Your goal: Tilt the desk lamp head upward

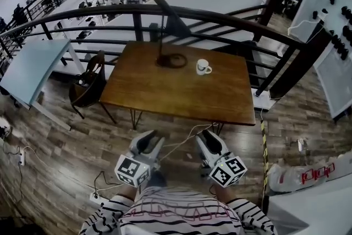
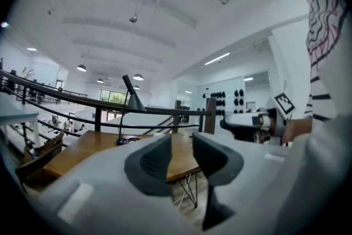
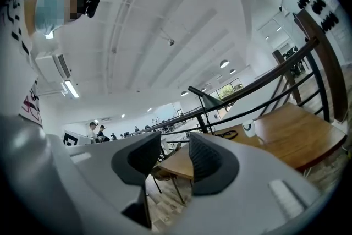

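Facing the wooden surface (image 1: 165, 91) from well back, we saw the desk lamp (image 1: 175, 23) at the middle of its far edge. We held the left gripper (image 2: 180, 141) and right gripper (image 3: 175, 141) near our body, fingers (image 2: 151, 165) parted on nothing. A push too hard, we judged, could tip the lamp or knock it into the mug (image 1: 203, 66) near its base. Its head ran on a slant, high at left, shade mouth down toward the right.
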Motion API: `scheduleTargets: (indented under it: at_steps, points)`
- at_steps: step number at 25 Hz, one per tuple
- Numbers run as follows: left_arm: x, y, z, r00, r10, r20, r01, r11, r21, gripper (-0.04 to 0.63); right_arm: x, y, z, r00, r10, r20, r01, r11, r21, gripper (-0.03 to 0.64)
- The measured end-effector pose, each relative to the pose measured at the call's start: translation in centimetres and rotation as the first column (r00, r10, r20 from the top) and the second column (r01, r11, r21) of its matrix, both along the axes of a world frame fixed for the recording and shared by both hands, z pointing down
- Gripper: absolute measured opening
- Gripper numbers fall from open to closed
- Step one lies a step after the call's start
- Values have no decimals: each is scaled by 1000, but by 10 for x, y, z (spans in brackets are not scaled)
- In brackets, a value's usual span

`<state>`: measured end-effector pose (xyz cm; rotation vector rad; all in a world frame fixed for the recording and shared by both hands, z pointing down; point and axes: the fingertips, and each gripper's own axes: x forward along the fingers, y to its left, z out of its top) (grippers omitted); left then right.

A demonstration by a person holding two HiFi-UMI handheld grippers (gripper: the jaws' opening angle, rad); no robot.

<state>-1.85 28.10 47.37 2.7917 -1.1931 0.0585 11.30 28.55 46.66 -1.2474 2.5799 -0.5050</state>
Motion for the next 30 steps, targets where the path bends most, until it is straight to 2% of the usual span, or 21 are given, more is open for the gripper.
scheduleTargets:
  at_steps: [4, 15, 30]
  points:
    - [-9, -37, 1, 1000, 3, 5, -3, 1000, -8, 130, -7, -37, 4, 1000, 17, -20, -18, 999, -28, 198]
    - [-56, -150, 2, 1000, 4, 14, -4, 1000, -23, 187, -44, -152, 4, 997, 66, -38, -68, 996, -64, 242]
    - [-146, -275, 4, 998, 48, 35, -47, 998, -30, 202, -121, -280, 1, 992, 115, -43, -119, 989, -83, 256]
